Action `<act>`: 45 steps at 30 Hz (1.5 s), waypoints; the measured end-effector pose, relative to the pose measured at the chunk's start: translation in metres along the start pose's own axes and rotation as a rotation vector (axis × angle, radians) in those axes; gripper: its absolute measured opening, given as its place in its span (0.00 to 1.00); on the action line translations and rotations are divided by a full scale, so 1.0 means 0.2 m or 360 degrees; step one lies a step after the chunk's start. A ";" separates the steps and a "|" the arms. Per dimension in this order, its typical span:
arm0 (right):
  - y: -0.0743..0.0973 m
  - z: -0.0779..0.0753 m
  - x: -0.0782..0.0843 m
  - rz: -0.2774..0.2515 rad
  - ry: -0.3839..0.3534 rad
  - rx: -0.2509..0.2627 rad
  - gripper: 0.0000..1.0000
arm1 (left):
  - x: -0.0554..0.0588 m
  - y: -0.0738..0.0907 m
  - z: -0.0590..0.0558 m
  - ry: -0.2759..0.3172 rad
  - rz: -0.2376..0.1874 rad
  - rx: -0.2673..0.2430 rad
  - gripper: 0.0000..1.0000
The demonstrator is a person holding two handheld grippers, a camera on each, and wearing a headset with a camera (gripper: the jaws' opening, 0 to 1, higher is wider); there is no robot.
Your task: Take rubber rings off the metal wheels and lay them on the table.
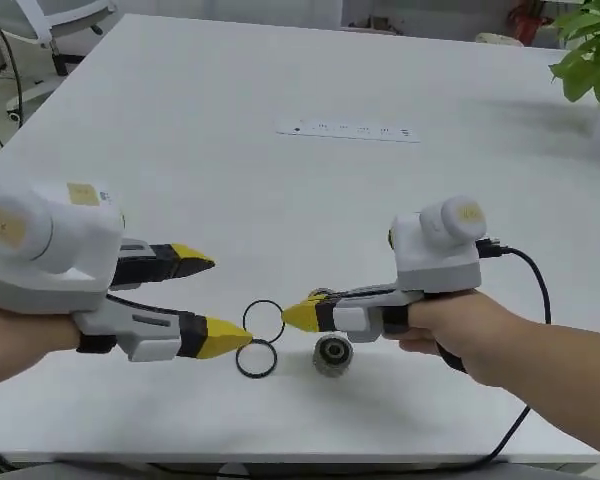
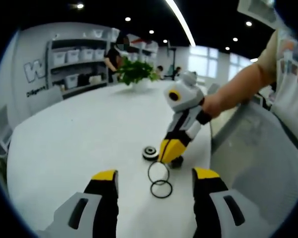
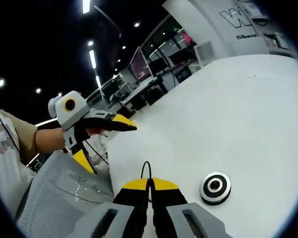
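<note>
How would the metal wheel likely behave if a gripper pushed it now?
The metal wheel seems to lie flat, face up, so it would probably slide rather than roll. Solid-looking metal suggests it's heavy for its size and rigid. The smooth white table likely offers little grip.

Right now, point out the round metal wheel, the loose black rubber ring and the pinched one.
round metal wheel point(image 1: 332, 353): head view, its middle.
loose black rubber ring point(image 1: 257, 376): head view, near edge.
pinched black rubber ring point(image 1: 263, 301): head view, far edge.

Head view looks down close over the white table point(image 1: 280, 80); gripper views face each other low across it, all sharing the thin black rubber rings point(image 2: 160, 181)
</note>
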State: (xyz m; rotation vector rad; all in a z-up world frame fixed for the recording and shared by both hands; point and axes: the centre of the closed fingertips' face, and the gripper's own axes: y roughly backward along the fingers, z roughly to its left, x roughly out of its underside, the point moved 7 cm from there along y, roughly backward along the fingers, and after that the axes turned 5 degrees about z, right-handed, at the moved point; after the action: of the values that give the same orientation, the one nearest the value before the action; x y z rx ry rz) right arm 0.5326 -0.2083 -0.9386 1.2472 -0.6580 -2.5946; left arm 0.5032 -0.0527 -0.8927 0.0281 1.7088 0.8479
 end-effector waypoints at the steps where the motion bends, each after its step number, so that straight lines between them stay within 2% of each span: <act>1: -0.01 -0.01 0.01 0.0009 0.0002 -0.0003 0.00 | 0.01 0.01 0.00 0.0005 0.0000 -0.0004 0.61; 18: -0.09 -0.02 0.07 0.0149 -0.0019 -0.0032 0.00 | 0.05 0.06 -0.02 0.0029 0.0003 -0.0021 0.63; 35: -0.11 -0.06 0.11 0.0204 -0.0025 0.0019 0.00 | 0.07 0.07 -0.02 0.0044 0.0016 -0.0036 0.63; 45: -0.11 -0.07 0.10 0.0199 -0.0021 0.0054 0.00 | 0.07 0.06 -0.02 0.0044 0.0026 -0.0035 0.62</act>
State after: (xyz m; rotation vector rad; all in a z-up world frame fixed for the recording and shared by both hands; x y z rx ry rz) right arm 0.5310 -0.1998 -0.9714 1.1602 -0.7603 -2.5018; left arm 0.4902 -0.0396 -0.8974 0.0153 1.7267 0.8827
